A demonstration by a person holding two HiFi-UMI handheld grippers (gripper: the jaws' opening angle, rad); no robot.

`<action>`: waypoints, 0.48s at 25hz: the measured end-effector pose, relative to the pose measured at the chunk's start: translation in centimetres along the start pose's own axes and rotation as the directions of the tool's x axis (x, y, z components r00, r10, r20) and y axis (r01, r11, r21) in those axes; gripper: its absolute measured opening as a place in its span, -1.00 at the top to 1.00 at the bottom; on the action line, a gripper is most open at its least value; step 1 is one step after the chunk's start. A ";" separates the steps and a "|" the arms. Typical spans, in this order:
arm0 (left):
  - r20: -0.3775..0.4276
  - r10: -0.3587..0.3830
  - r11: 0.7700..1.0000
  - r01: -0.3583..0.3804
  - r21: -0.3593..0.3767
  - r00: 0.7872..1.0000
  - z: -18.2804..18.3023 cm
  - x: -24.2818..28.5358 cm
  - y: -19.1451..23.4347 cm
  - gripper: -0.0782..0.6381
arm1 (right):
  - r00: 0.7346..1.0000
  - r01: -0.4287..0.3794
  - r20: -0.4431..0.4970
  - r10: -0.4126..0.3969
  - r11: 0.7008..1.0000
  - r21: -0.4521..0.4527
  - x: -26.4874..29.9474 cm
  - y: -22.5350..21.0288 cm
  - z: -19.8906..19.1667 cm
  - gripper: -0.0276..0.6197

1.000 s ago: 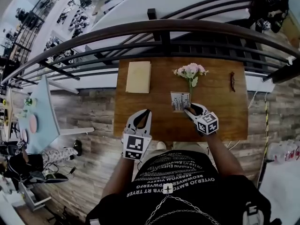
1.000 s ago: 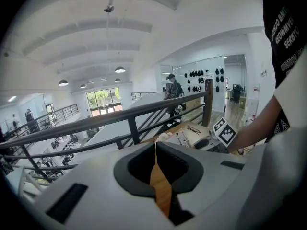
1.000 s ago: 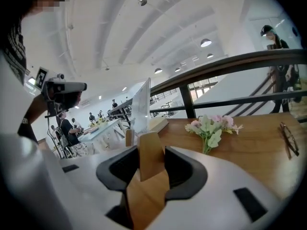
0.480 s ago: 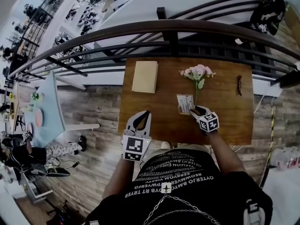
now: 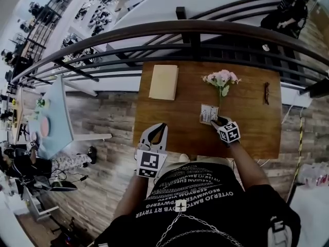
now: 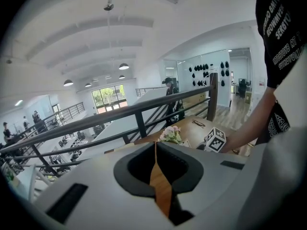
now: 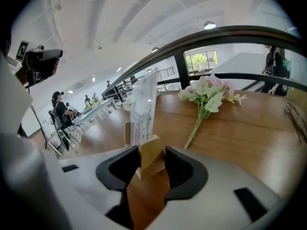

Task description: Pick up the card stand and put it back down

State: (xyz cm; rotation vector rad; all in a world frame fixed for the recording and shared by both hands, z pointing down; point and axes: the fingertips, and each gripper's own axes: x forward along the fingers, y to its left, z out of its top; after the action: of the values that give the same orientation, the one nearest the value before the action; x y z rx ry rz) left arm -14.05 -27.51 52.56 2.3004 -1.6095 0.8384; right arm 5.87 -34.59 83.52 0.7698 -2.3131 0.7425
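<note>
A dark curved metal railing (image 5: pixel 154 32) runs along the far side of the brown wooden bench (image 5: pixel 247 133); a pale tan rectangular notebook (image 5: pixel 164 82) lies at its far left; the left claw (image 6: pixel 154 147) hovers at the near left edge, clenched on nothing; a bunch of pink artificial flowers (image 5: pixel 221 79) lies far of centre, stem pointing near; the right claw (image 7: pixel 152 159) grasps the wooden base of the clear acrylic card stand (image 7: pixel 143 107), upright just left of the stem's end, its jaws having just eased slightly wider; dark spectacles (image 5: pixel 266 92) lie far right.
</note>
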 end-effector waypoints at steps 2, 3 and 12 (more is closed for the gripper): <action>0.000 -0.002 1.000 0.002 0.001 1.000 -0.4 -0.3 0.2 0.69 | 0.999 0.038 -0.031 -0.040 0.998 -0.043 0.3 -0.2 -0.5 0.37; 0.000 -0.002 1.000 0.002 -0.001 1.000 -0.7 -0.5 0.3 0.69 | 0.997 0.055 -0.042 -0.058 0.996 -0.065 0.3 -0.1 -0.7 0.36; 0.037 -0.028 1.000 0.028 0.003 0.999 -2.1 -2.9 0.6 0.69 | 0.988 0.148 -0.035 -0.152 0.984 -0.100 -1.5 0.7 -1.3 0.27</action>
State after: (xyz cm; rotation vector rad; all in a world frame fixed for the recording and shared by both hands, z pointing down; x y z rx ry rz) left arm -15.98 -24.44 52.61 2.3481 -1.5886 0.7967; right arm 6.86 -32.74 83.19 0.8652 -2.2076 0.5697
